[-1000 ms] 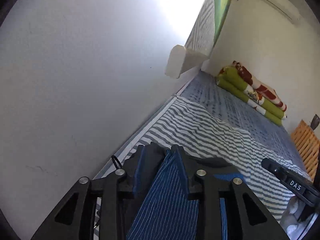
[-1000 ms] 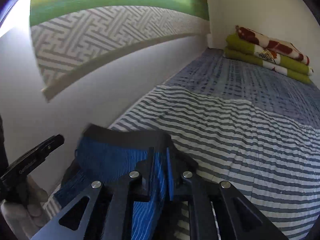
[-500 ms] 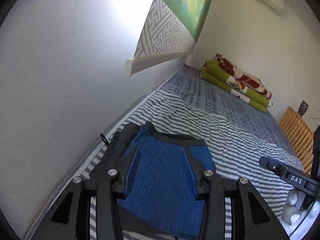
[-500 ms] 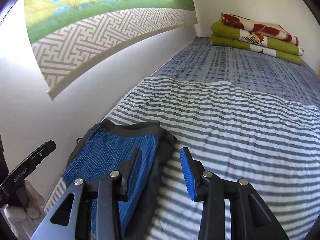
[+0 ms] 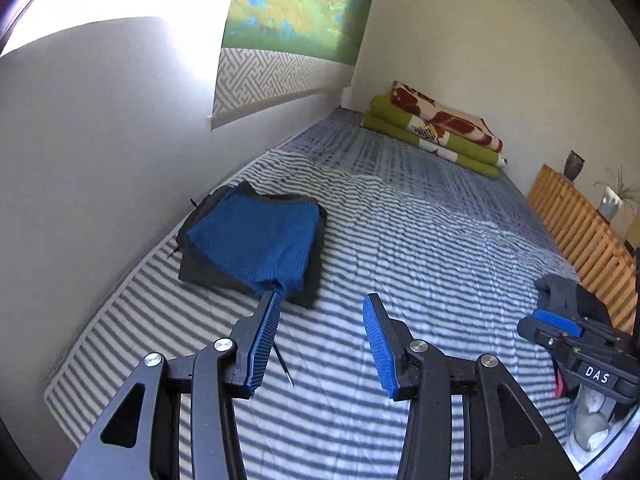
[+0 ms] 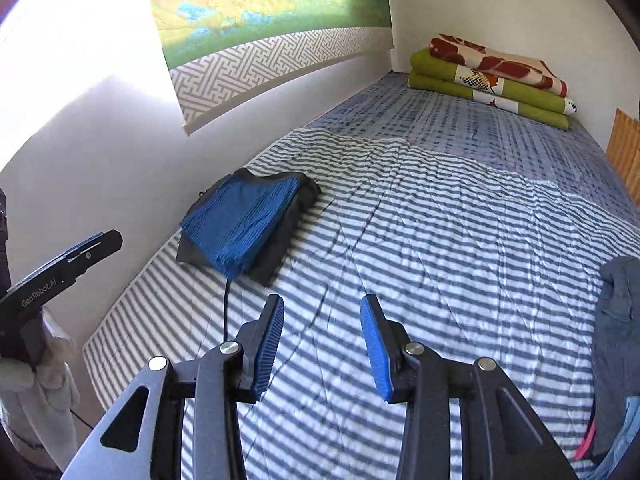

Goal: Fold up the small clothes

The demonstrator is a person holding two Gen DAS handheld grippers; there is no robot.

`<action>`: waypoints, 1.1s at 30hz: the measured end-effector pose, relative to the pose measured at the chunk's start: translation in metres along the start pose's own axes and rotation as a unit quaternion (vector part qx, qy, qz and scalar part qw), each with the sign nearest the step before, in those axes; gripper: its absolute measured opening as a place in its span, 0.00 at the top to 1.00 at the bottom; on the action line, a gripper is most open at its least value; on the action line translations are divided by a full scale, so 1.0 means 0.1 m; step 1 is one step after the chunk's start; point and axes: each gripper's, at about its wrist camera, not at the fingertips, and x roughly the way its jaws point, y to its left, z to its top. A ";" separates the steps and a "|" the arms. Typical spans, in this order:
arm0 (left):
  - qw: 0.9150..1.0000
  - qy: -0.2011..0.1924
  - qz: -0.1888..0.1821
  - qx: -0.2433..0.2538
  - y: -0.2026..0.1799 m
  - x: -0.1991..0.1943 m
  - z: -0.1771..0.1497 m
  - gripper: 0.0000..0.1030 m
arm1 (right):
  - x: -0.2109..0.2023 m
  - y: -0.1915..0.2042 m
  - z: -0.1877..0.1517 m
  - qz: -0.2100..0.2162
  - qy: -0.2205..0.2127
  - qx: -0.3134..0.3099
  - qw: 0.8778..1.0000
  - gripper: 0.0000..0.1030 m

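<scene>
A folded blue striped garment with a dark waistband [image 5: 256, 240] [image 6: 240, 226] lies on top of a dark folded garment [image 5: 200, 272] [image 6: 280, 248], on the striped bedcover [image 5: 400, 264] [image 6: 420, 240] close to the left wall. My left gripper [image 5: 322, 336] hovers open just short of that stack, nothing between its fingers. My right gripper [image 6: 322, 340] is open too and empty, pulled back over bare bedcover. A heap of dark unfolded clothes [image 5: 568, 292] [image 6: 618, 320] sits at the right.
The white wall [image 5: 100, 160] runs along the bed's left side with a hanging scroll [image 6: 280, 20]. Folded green and red blankets [image 5: 436, 128] [image 6: 492, 76] lie at the far end. A wooden slatted rail [image 5: 580, 228] lines the right. A gloved hand [image 6: 44, 376] holds the other gripper.
Both grippers let go of the blue garment, opened, and pulled back and away from it. The garment now lies flat on the dark stack.
</scene>
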 end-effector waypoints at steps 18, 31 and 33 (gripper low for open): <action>0.999 -0.020 -0.012 0.042 -1.24 -2.30 -1.99 0.19 | -1.92 -0.08 -2.08 -0.038 -0.036 -0.011 0.999 0.62; 0.998 -0.022 -0.012 0.051 -1.25 -2.72 -2.55 0.10 | -2.45 0.05 -2.81 -0.068 -0.058 0.015 0.996 0.56; 0.998 -0.025 -0.013 0.055 -1.25 -2.76 -2.58 0.09 | -2.49 0.04 -2.88 -0.073 -0.055 0.019 0.996 0.56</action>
